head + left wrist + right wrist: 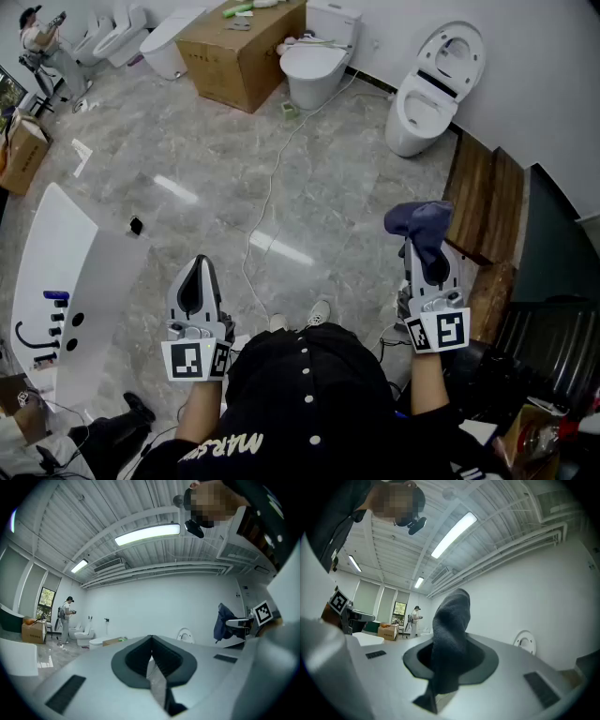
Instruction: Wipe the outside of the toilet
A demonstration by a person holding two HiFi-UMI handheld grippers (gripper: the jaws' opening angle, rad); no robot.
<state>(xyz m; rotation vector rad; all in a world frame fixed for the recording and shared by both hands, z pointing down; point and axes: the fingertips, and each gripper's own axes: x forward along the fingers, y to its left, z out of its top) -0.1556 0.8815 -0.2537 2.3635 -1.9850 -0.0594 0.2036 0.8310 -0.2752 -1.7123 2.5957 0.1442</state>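
Two grippers stand upright before you. Your left gripper (199,272) has its jaws pressed together with nothing between them. Your right gripper (425,248) is clenched on the dark cloth (419,220), which flops over its tip. Across the floor, a closed toilet (314,66) stands ahead at centre, and the open-lidded toilet (427,98) lies straight beyond the cloth, well apart. Judging by that line, the right gripper is nearer; you would need to step forward first.

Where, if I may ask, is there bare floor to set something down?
Bare grey marble floor lies between the white curved panel and the thin white cable, and between cable and brown wooden boards. Crowded around the brown cardboard box.
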